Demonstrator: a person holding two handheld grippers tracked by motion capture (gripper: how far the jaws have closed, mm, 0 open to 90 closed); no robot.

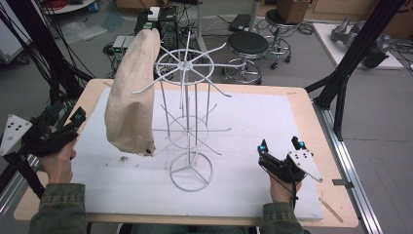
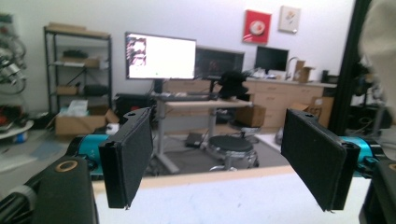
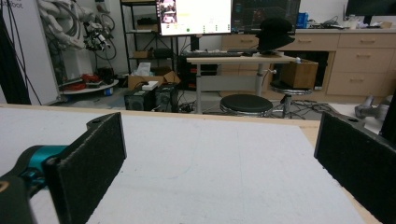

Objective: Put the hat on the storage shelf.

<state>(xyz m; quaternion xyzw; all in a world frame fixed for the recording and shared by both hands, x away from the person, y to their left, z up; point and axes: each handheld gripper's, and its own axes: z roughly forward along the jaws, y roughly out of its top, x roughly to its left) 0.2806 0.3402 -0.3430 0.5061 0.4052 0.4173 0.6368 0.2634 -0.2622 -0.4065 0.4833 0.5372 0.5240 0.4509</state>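
A white wire rack (image 1: 187, 122) with spoke arms stands on the white mat (image 1: 253, 122) in the middle of the table. A cream cloth bag (image 1: 132, 97) hangs from one of its left arms, and its lower end reaches nearly down to the mat. My left gripper (image 1: 68, 117) is held at the table's left edge, apart from the bag. Its jaws are open in the left gripper view (image 2: 224, 163) with nothing between them, and the cream cloth (image 2: 380, 37) shows at the upper right. My right gripper (image 1: 280, 144) rests low over the mat at the front right, open and empty (image 3: 219, 163).
Small crumbs (image 1: 123, 158) lie on the mat below the bag. A thin wooden stick (image 1: 331, 209) lies on the table's front right corner. Black frame struts (image 1: 350, 63) rise at the right and left of the table. Two stools (image 1: 248, 46) stand behind it.
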